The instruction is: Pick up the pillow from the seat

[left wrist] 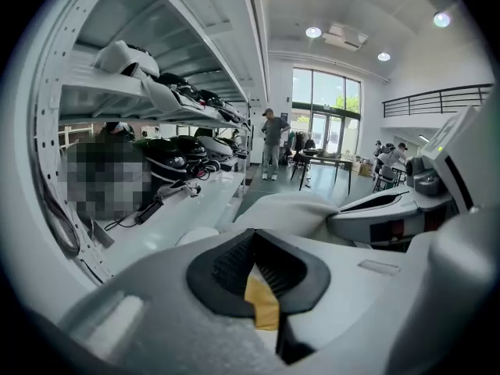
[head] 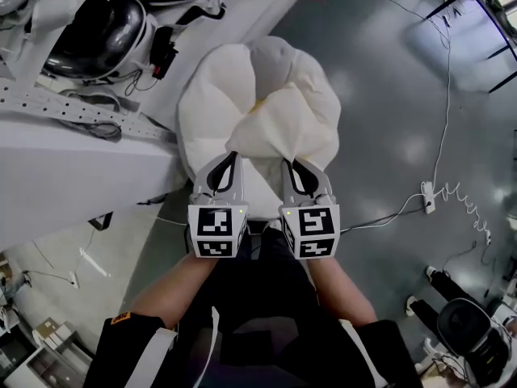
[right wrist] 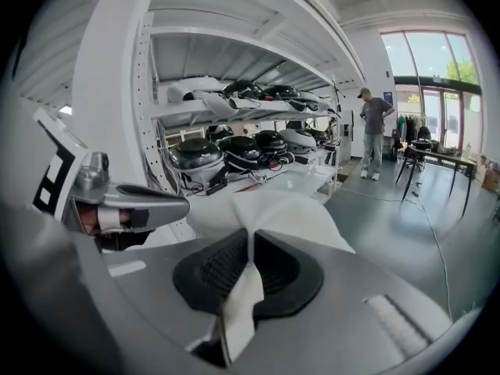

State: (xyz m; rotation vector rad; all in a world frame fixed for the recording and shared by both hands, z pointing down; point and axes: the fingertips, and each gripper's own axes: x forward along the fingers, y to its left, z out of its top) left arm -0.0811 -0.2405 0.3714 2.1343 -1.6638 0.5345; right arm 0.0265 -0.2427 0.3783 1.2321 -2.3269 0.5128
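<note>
A cream pillow (head: 284,124) hangs bunched above the white padded seat (head: 212,87), held at its near edge by both grippers. My left gripper (head: 232,158) is shut on the pillow's left corner. In the left gripper view its jaws (left wrist: 251,266) pinch a yellowish fold (left wrist: 262,303), and the pillow (left wrist: 287,208) bulges beyond. My right gripper (head: 290,165) is shut on the right corner. In the right gripper view white fabric (right wrist: 241,303) runs through its closed jaws (right wrist: 250,266), and the pillow (right wrist: 275,213) spreads ahead. The two grippers sit side by side, close together.
A white shelf rack with black helmets (head: 98,24) runs along the left. A cable and power strip (head: 428,202) lie on the grey floor at the right. A person (left wrist: 272,143) stands far down the aisle near tables and chairs (left wrist: 328,166).
</note>
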